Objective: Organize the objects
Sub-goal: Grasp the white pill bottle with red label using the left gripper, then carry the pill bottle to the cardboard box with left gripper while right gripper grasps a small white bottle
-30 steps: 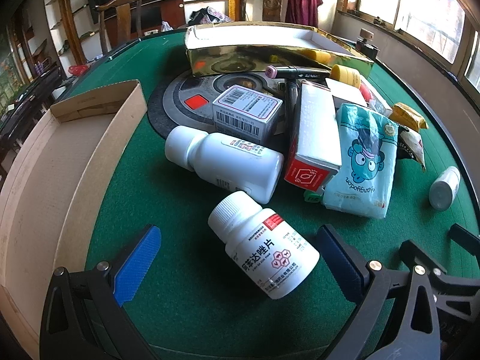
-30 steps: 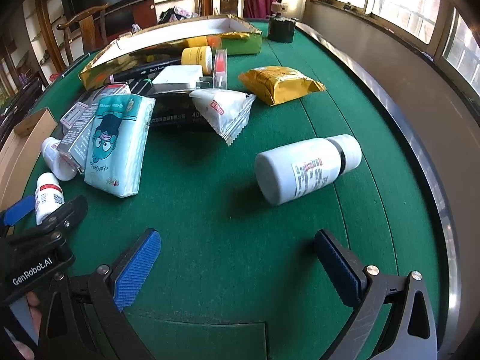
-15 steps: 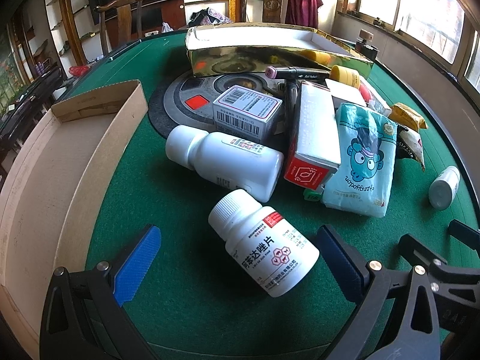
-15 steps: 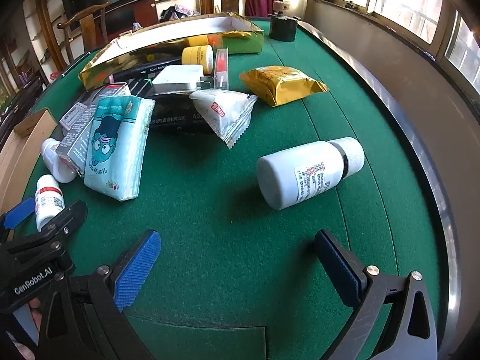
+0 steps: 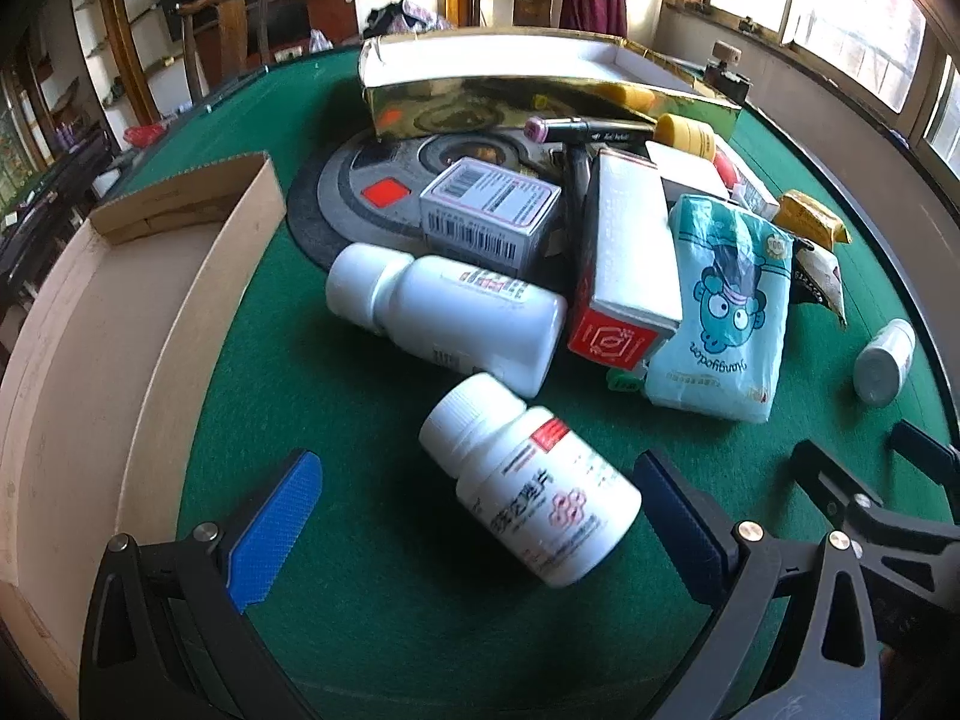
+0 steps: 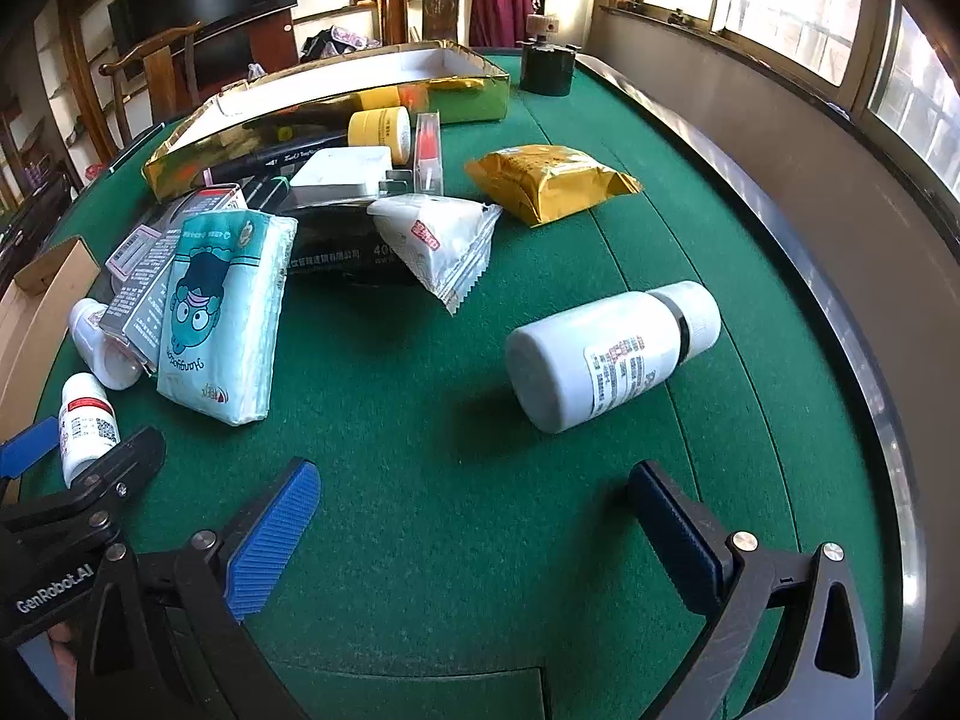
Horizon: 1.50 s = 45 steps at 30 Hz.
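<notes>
My left gripper (image 5: 480, 522) is open. A small white pill bottle with a red label (image 5: 528, 480) lies on its side between its fingers, nearer the right one; I cannot tell if it touches. Behind it lie a larger white bottle (image 5: 444, 315), a barcode box (image 5: 489, 213), a red-ended white box (image 5: 627, 264) and a teal tissue pack (image 5: 720, 306). My right gripper (image 6: 477, 531) is open and empty. A white bottle (image 6: 606, 354) lies on the felt just beyond it, right of centre.
An open cardboard box (image 5: 78, 324) stands at the left. A gold tray (image 5: 540, 90) stands at the back. A gold packet (image 6: 546, 180), a white sachet (image 6: 438, 246) and a yellow jar (image 6: 381, 132) lie around the pile. The table rail (image 6: 870, 390) curves along the right.
My left gripper has moved slightly forward, so the small pill bottle sits deeper between its fingers. The right gripper has crept slightly closer to the white bottle.
</notes>
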{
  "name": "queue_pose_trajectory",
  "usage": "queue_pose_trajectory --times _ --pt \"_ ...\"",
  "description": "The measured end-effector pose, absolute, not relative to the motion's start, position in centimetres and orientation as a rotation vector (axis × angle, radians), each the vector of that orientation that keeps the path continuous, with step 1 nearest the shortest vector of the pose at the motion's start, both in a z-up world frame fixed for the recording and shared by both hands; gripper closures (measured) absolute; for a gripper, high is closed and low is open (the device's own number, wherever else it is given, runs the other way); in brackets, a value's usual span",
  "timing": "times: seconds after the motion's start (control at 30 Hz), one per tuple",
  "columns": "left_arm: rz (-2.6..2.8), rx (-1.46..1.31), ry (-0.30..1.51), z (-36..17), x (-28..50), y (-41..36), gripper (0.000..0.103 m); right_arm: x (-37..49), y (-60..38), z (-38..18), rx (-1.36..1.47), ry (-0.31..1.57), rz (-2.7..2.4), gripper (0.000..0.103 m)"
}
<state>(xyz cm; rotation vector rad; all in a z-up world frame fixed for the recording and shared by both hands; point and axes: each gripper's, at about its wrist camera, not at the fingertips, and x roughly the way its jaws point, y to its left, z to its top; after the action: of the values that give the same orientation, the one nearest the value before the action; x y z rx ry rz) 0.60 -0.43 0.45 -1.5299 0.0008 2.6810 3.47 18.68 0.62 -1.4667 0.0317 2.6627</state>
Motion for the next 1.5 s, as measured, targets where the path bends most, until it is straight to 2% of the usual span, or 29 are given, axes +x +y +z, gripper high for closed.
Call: queue_pose_trajectory --times 0.1,0.2,0.27,0.4,0.43,0.5,0.53,0.67,0.83,0.93,0.97,1.13,1.17,1.2,1.5 --pt "2.677 -1.441 -0.096 2.1 1.9 -1.7 0.000 3.3 19.2 0.8 -1.495 0.038 2.680 0.000" --pt "2.693 -1.342 -0.106 4.1 2.5 -3.0 0.000 3.6 20.4 1.7 -1.421 0.188 2.741 0.000" --pt "2.679 -1.302 -0.088 5.0 2.4 -3.5 0.000 4.3 21.5 2.9 -1.309 0.273 2.783 0.000" --pt "2.690 -1.213 0.050 6.0 1.6 -3.0 0.001 5.2 22.7 4.8 -1.114 0.323 2.807 0.000" --pt "2.705 -1.217 0.101 5.9 1.5 -2.8 0.003 5.4 22.8 5.1 -1.082 0.320 2.807 0.000" --pt "2.701 -1.281 0.152 5.2 0.9 -2.2 0.019 5.6 22.5 5.4 -1.068 0.306 2.811 0.000" --pt "2.679 -1.323 0.140 4.7 0.7 -2.1 0.022 5.4 22.3 5.3 -1.074 0.294 2.813 0.000" --pt "2.632 -1.435 -0.004 3.2 0.4 -2.2 0.024 5.4 21.9 5.4 -1.095 0.266 2.838 0.000" --pt "2.622 -1.486 -0.011 1.8 0.6 -1.2 0.026 6.0 21.2 5.6 -1.074 0.202 2.849 0.000" --pt "2.627 -1.475 0.011 1.5 0.7 -0.7 0.038 6.1 21.1 5.6 -1.070 0.198 2.853 0.000" --pt "2.631 -1.469 0.028 1.5 0.6 -0.5 0.046 6.0 21.1 5.5 -1.072 0.200 2.854 0.000" --pt "2.667 -1.443 0.088 1.2 1.1 0.1 0.051 5.8 21.2 5.3 -1.091 0.207 2.851 0.000" --pt "2.671 -1.434 0.084 1.3 1.3 0.1 0.057 5.8 21.2 5.3 -1.092 0.212 2.854 0.000" --pt "2.678 -1.424 0.080 1.3 1.4 0.0 0.070 5.8 21.2 5.2 -1.093 0.215 2.858 0.000" --pt "2.658 -1.301 -0.232 4.6 4.6 -4.5 0.070 5.8 20.4 5.3 -1.073 0.187 2.891 0.000"
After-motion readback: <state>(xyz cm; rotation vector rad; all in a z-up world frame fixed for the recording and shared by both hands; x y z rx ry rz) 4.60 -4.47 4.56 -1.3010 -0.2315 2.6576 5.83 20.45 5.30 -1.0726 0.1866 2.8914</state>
